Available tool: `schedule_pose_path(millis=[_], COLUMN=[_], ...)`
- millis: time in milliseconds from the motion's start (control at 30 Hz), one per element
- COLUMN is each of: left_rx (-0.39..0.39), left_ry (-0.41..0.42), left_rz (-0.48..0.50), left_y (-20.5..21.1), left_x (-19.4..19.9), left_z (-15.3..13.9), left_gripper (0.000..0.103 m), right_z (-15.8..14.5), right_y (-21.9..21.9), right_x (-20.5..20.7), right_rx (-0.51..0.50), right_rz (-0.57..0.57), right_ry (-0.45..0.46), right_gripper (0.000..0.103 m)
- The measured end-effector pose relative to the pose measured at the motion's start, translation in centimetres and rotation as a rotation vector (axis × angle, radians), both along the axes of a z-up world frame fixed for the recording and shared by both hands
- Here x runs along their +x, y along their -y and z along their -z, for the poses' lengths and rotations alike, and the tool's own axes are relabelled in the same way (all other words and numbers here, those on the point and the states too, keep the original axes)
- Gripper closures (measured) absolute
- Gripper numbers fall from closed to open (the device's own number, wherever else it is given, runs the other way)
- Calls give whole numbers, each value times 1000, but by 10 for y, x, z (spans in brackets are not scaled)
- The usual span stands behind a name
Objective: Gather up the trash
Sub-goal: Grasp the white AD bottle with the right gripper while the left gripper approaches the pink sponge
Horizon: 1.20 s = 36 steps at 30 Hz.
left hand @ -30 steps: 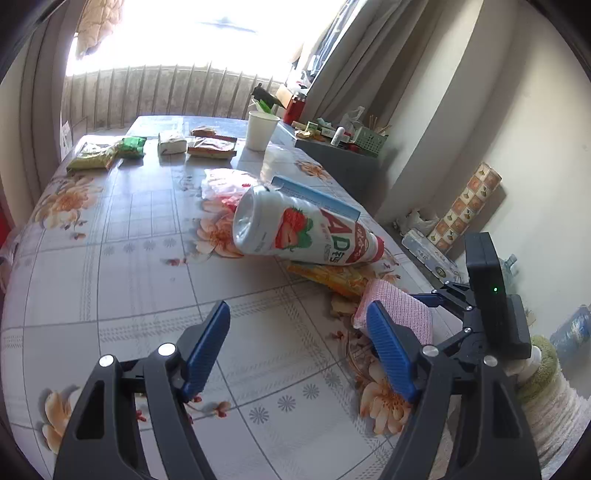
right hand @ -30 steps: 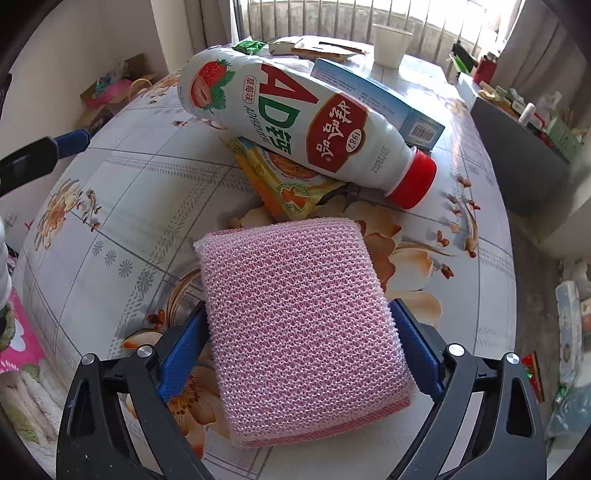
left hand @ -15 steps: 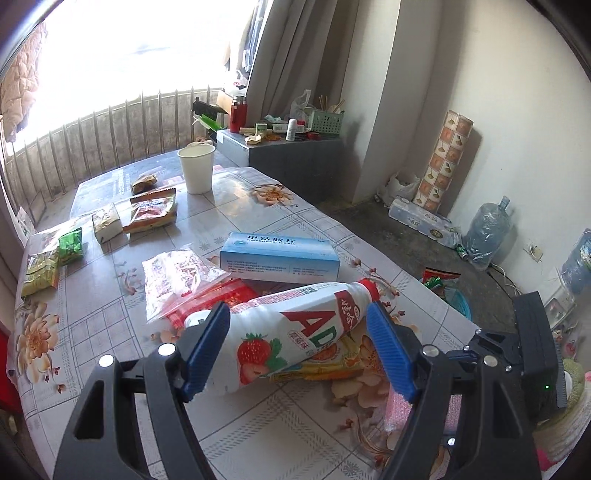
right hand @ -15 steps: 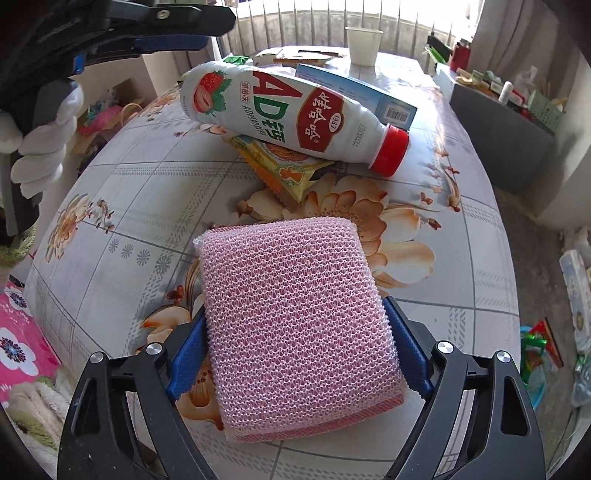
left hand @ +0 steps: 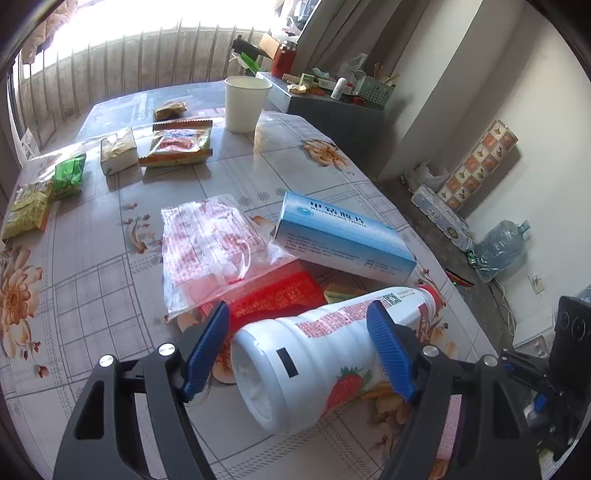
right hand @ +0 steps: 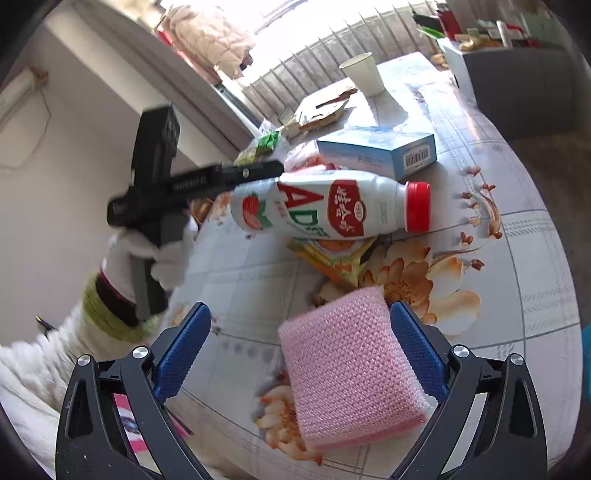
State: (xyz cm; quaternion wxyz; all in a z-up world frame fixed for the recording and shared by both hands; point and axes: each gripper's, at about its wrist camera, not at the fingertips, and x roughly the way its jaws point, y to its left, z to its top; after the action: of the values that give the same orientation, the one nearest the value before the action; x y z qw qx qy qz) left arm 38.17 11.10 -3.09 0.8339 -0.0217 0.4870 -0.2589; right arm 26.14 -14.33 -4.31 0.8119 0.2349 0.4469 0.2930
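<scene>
Carefully, we centre the wide-open left hand-held gripper around the yogurt-drink bottle, the right hand-held gripper open beside the pink sponge.

Bright daylight enters through a barred window beyond the floral-patterned tabletop. Grey curtains hang at the white wall. A dark cabinet stands beside the tabletop. The floor is bare concrete.
</scene>
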Motion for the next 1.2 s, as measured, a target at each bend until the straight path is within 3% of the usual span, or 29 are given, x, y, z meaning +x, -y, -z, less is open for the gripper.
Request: schedule_pose_path(millis=[100, 167, 267, 400, 700, 1000, 1033, 1100, 1200], left_rx=[-38, -70, -124, -169, -275, -304, -306, -316, -345], left_ry=[-22, -31, -56, -78, -86, -85, -82, -81, -87], left_rz=[-2, 2, 24, 65, 174, 236, 237, 235, 229], left_y=[-3, -5, -7, -6, 6, 23, 24, 25, 25], left_x=[-11, -19, -34, -56, -99, -105, -105, -103, -102], left_z=[4, 4, 4, 6, 2, 2, 1, 1, -1], left_gripper=[29, 29, 29, 29, 33, 35, 35, 36, 36], right_z=[5, 12, 22, 35, 32, 42, 42, 43, 45], right_y=[18, 24, 23, 19, -3, -18, -18, -18, -12], right_x=[24, 38, 57, 74, 90, 92, 91, 91, 87], right_rx=[181, 301, 380, 390, 326, 181, 175, 168, 203], right_rz=[94, 143, 211, 284, 300, 303, 299, 298, 297], right_ry=[-112, -188, -285, -375, -422, -459, -458, -463, -463], right_gripper=[10, 17, 22, 28, 32, 32, 32, 42, 43])
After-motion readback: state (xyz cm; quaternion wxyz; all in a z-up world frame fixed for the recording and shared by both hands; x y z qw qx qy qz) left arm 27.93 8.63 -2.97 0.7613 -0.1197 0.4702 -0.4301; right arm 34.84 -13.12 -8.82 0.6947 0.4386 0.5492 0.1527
